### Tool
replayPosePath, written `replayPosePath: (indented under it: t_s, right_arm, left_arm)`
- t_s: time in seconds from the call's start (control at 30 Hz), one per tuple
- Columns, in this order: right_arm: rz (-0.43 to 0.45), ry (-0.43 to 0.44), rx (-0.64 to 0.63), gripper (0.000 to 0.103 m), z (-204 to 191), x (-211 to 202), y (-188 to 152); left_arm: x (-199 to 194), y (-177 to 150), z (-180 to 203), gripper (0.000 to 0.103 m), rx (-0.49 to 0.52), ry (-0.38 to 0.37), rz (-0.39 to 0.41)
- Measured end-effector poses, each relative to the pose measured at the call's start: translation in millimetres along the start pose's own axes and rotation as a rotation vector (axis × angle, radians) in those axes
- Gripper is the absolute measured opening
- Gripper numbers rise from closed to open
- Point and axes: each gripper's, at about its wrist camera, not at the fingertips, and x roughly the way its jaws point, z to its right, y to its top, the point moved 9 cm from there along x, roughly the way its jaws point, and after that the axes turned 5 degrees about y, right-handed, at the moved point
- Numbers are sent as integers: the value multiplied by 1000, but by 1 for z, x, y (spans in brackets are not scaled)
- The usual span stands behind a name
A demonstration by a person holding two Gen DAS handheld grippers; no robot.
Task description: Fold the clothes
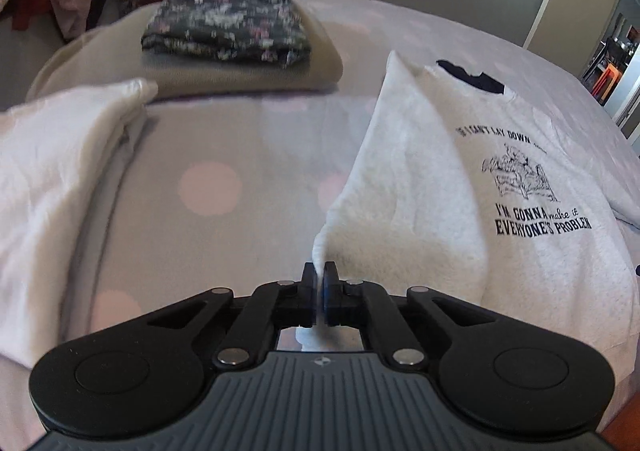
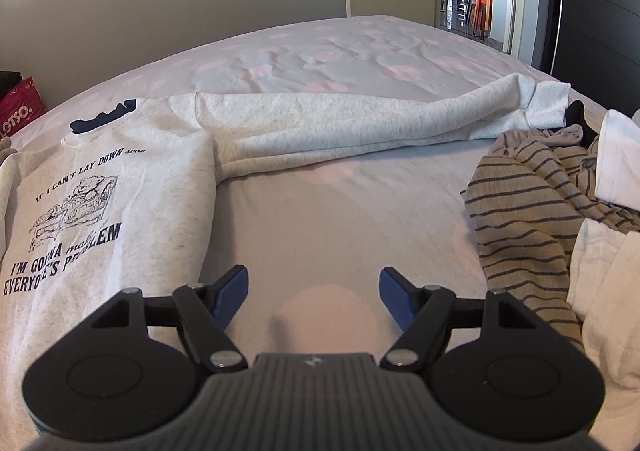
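A light grey sweatshirt (image 1: 448,187) with black print lies face up on the bed. My left gripper (image 1: 319,275) is shut on its left edge, and the pinched fabric is lifted into a ridge running back toward the shoulder. In the right wrist view the sweatshirt's body (image 2: 132,187) lies at the left, with one sleeve (image 2: 360,123) stretched out flat to the right. My right gripper (image 2: 314,283) hovers open over bare sheet just right of the sweatshirt's side, nothing between its blue pads.
A folded floral garment (image 1: 228,23) rests on a folded beige one (image 1: 248,75) at the far side. A white garment (image 1: 52,179) lies left. A heap with a striped beige top (image 2: 528,211) and white cloth (image 2: 604,291) sits right. The dotted bed sheet (image 2: 340,219) lies between.
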Motion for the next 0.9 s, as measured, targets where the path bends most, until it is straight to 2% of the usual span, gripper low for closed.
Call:
replayPosePath:
  t_s: [0.17, 0.43, 0.63, 0.73, 0.9]
  right_arm:
    - [-4, 9, 7, 75, 0, 3, -1]
    - [-3, 28, 13, 75, -3, 15, 0]
    - [-15, 39, -9, 75, -9, 25, -2]
    - [-26, 35, -24, 75, -11, 31, -4]
    - [-23, 18, -38, 75, -13, 38, -3]
  left_arm:
    - [-39, 64, -22, 1, 69, 98, 69]
    - [-62, 152, -103, 1, 106, 351, 103]
    - [-15, 186, -148, 1, 156, 453, 54]
    - [17, 189, -166, 1, 180, 503, 23]
    - [58, 187, -201, 1, 143, 585, -30]
